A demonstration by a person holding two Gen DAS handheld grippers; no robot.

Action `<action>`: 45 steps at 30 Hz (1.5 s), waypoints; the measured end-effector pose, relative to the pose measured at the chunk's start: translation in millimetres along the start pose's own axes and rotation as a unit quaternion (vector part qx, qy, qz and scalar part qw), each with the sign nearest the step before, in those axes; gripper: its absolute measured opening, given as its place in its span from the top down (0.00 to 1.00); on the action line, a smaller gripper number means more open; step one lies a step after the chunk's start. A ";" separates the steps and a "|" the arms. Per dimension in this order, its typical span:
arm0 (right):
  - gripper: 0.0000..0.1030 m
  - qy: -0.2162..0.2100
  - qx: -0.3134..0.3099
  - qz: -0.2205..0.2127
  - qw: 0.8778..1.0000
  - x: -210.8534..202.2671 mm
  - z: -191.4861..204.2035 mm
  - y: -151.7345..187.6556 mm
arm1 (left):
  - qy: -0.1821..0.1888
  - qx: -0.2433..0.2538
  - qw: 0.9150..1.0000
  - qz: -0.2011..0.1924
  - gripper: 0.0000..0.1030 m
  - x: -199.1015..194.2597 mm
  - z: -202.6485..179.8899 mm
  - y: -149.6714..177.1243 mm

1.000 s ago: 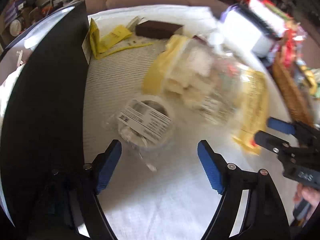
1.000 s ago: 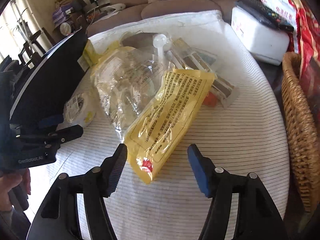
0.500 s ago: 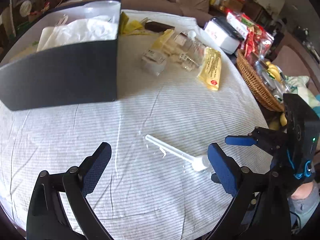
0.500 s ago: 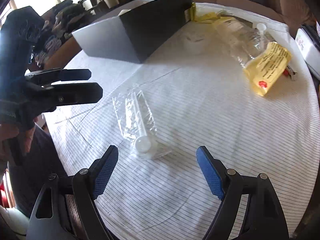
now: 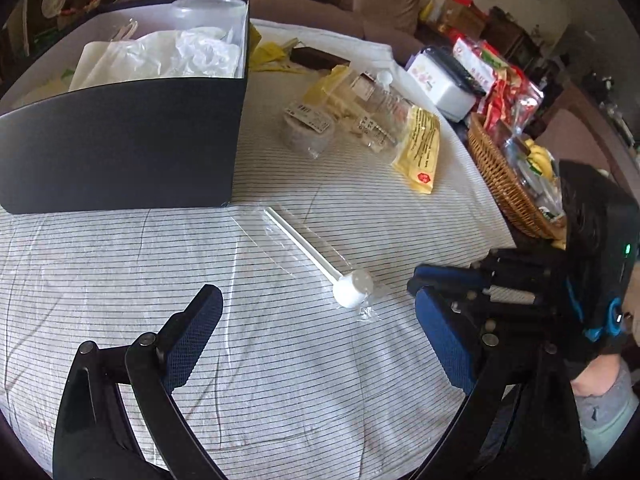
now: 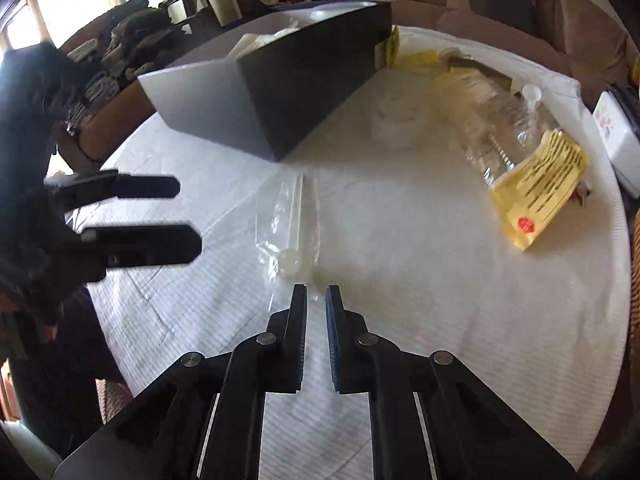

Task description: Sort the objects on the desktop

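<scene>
Just in front of the black box (image 5: pixel 120 148), near its corner, lies the white scoop (image 5: pixel 320 264) in its clear sleeve, flat on the striped table (image 5: pixel 280 380), handle toward the box, round head toward me. I reckon it's parked here in the open, well apart from the yellow packet (image 5: pixel 420 148) beyond the box, for an easy pick. My left gripper (image 5: pixel 316 340) hangs wide open over the cloth, holding nothing. My right gripper (image 6: pixel 316 300) has just been closing; its fingers are pinched almost together right at the sleeve's near edge, though whether they've caught plastic I can't tell.
</scene>
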State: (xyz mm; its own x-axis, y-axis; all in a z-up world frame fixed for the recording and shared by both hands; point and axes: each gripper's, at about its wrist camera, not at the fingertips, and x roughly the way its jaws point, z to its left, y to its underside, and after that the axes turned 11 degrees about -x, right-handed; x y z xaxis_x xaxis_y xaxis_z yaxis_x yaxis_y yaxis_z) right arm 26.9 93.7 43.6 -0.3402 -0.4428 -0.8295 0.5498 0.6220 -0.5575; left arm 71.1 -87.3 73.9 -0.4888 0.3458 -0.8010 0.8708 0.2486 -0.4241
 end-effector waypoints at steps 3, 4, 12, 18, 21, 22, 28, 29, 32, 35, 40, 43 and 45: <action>0.90 0.029 0.005 0.003 1.000 -3.1 -27.3 -23.1 | -0.010 0.024 0.999 0.026 0.06 23.0 -13.1 -4.5; 0.88 0.026 0.014 0.001 1.000 -3.4 -35.5 -27.9 | -0.013 0.029 0.999 0.035 0.06 31.5 -16.0 -3.1; 0.45 -0.072 -0.020 -0.021 0.997 15.0 -2.0 -6.8 | 0.002 -0.020 0.999 0.027 0.06 20.8 18.9 23.1; 0.46 -0.077 -0.045 0.008 0.996 50.4 24.8 0.5 | -0.067 0.021 0.998 -0.001 0.06 13.0 18.1 29.2; 0.74 -0.069 -0.058 0.016 0.996 59.2 30.1 0.6 | -0.064 0.017 0.998 0.007 0.06 16.6 14.8 30.4; 0.75 -0.065 -0.057 0.016 0.996 60.1 29.1 0.7 | -0.066 0.018 0.998 0.009 0.06 17.2 13.3 30.8; 0.76 -0.042 -0.020 -0.018 0.999 34.2 7.0 -3.7 | -0.059 0.025 0.998 0.009 0.06 16.5 5.7 28.5; 0.76 -0.038 -0.013 -0.028 0.999 26.4 1.5 -5.9 | -0.059 0.026 0.998 0.010 0.06 17.6 3.6 27.7; 0.76 -0.020 0.003 -0.050 0.999 5.6 -18.7 -18.5 | -0.055 0.029 0.998 0.017 0.06 22.5 -4.4 24.9; 0.76 0.000 0.025 -0.075 0.997 -10.1 -44.2 -40.5 | -0.050 0.035 0.998 0.018 0.06 28.9 -15.9 19.7; 0.76 0.006 0.059 -0.085 0.995 -1.0 -90.4 -92.9 | -0.044 0.049 0.998 0.018 0.05 50.2 -39.3 2.5; 0.76 0.006 0.076 -0.081 0.994 21.6 -111.9 -123.4 | -0.041 0.053 0.998 0.012 0.05 64.8 -51.8 -13.4; 0.72 0.001 0.086 -0.082 0.993 38.6 -123.3 -138.0 | -0.042 0.050 0.998 0.006 0.05 72.8 -55.9 -24.0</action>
State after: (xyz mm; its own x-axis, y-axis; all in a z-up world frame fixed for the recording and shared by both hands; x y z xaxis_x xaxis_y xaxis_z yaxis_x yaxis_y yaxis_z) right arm -156.2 70.4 84.6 -0.4376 -0.5280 -0.7278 0.6093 0.4212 -0.6719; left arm 11.7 -17.6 49.5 -0.4755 0.2706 -0.8371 0.8797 0.1512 -0.4509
